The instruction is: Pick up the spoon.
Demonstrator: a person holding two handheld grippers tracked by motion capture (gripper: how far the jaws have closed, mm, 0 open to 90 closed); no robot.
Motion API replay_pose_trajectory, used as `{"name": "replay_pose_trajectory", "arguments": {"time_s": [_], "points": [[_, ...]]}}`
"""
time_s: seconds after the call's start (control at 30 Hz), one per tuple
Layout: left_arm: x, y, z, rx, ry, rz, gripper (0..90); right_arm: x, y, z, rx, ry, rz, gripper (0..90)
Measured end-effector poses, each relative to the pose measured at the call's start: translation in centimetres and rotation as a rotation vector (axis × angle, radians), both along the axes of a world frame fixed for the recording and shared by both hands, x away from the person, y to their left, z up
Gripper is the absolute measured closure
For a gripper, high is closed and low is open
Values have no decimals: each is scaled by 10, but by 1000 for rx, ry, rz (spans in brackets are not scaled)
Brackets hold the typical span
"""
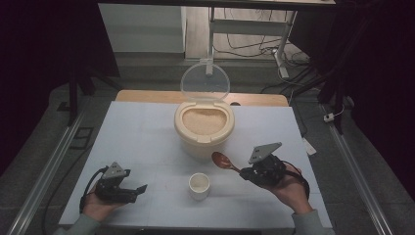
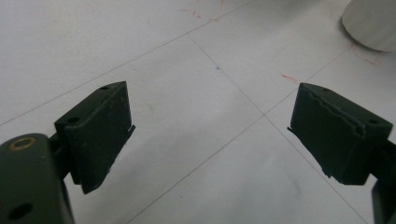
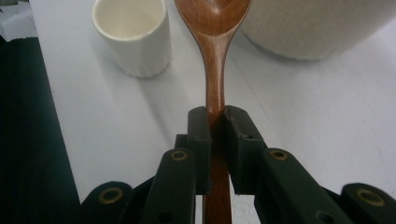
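Note:
A cream rice bucket full of pale grain stands at the table's middle, its clear round lid tipped up behind it. In front of it sits a small white cup, with its side in the right gripper view and its base in the left gripper view. My right gripper is shut on the handle of a brown wooden spoon, whose bowl points toward the bucket; the jaws clamp the spoon mid-handle. My left gripper rests open at the front left, nothing between its jaws.
The white table top has a wooden strip along its far edge. Beyond it are desk legs and cables on the floor. Metal rails run down both sides of the table.

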State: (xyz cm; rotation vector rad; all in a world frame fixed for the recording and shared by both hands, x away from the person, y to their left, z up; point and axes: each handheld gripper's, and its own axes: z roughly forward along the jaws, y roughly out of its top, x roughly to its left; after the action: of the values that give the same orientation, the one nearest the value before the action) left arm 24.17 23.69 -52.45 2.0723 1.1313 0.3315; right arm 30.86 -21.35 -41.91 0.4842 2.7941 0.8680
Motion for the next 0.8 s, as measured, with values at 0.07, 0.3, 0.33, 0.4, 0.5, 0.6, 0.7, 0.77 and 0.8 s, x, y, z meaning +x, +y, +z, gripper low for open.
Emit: {"name": "replay_pose_trajectory", "arguments": {"time_s": [0.07, 0.3, 0.33, 0.4, 0.5, 0.6, 0.7, 0.77, 0.8], "points": [[0, 0, 0, -1, 3, -2, 128, 1, 5, 1, -7, -6, 23, 808], [0, 0, 0, -5, 0, -2, 128, 4, 27, 6, -20, -18, 70, 807], [0, 0, 0, -5, 0, -2, 128, 4, 30, 6, -22, -22, 76, 807], [0, 0, 0, -3, 1, -2, 128, 4, 33, 6, -26, -24, 81, 807], [0, 0, 0, -2, -1, -6, 128, 3, 47, 3, -36, -32, 112, 807], [0, 0, 0, -4, 0, -5, 128, 2, 54, 1, -42, -32, 129, 807], [0, 0, 0, -4, -1, -6, 128, 0, 65, -4, -60, -38, 161, 807], [0, -1, 0, -2, -4, -13, 130, 0, 67, -6, -62, -37, 165, 807], [0, -1, 0, 0, -4, -15, 131, 0, 70, -8, -71, -36, 169, 807]]}}
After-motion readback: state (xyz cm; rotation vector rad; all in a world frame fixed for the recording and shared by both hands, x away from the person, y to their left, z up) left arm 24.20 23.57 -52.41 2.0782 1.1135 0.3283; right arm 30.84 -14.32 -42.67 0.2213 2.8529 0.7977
